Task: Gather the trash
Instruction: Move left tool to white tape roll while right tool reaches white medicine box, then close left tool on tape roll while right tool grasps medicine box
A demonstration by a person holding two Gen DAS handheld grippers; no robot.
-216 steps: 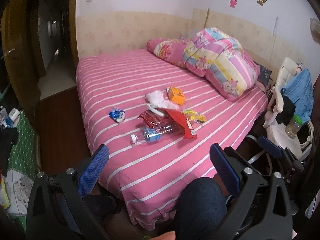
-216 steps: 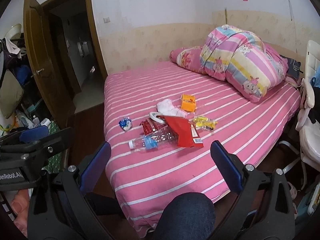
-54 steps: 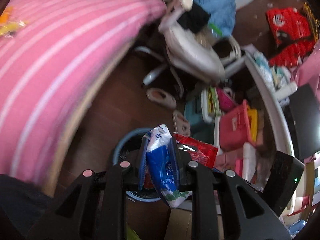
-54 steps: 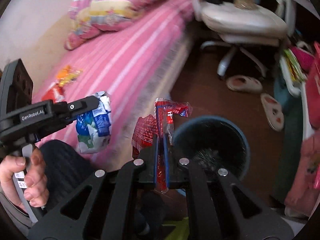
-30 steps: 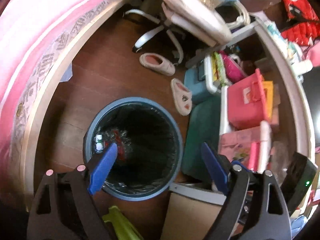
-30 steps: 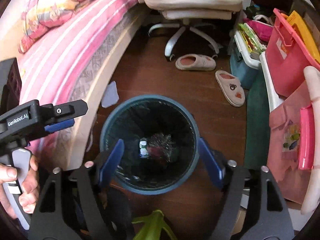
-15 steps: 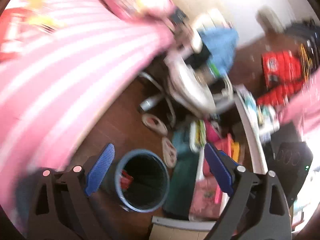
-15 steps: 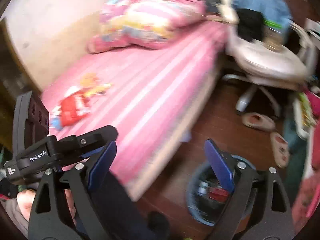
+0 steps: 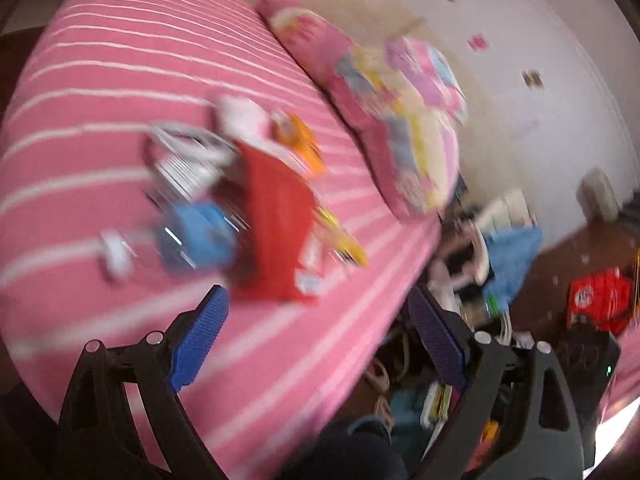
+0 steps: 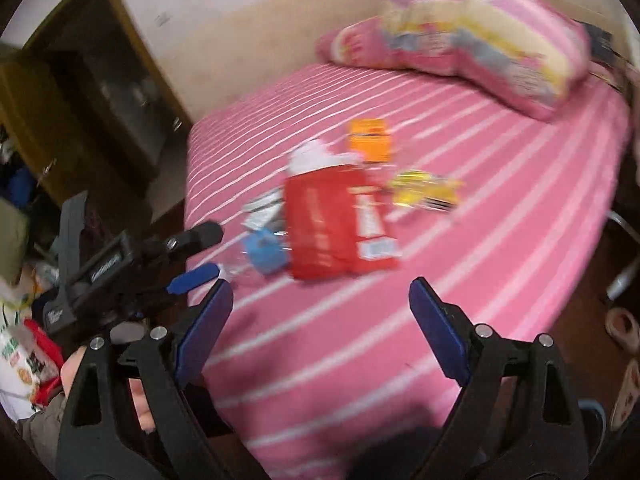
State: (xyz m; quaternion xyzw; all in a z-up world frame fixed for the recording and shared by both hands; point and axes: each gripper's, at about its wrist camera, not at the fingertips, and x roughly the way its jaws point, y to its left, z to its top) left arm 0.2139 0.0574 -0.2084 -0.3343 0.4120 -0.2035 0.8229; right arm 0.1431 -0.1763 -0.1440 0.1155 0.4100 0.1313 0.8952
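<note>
Where the bin showed, both empty grippers now face the bed point(image 10: 500, 200)

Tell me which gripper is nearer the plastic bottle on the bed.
Left, probably. In the right wrist view the left gripper hangs just left of the bottle, at the bed's edge; the right gripper sits further back, toward the camera.

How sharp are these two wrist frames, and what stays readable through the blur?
Left wrist view: heavy motion smear; the red packet and bottle are streaks, the left gripper crisp. Right wrist view: milder blur; the orange box is readable, the right gripper sharp.
</note>
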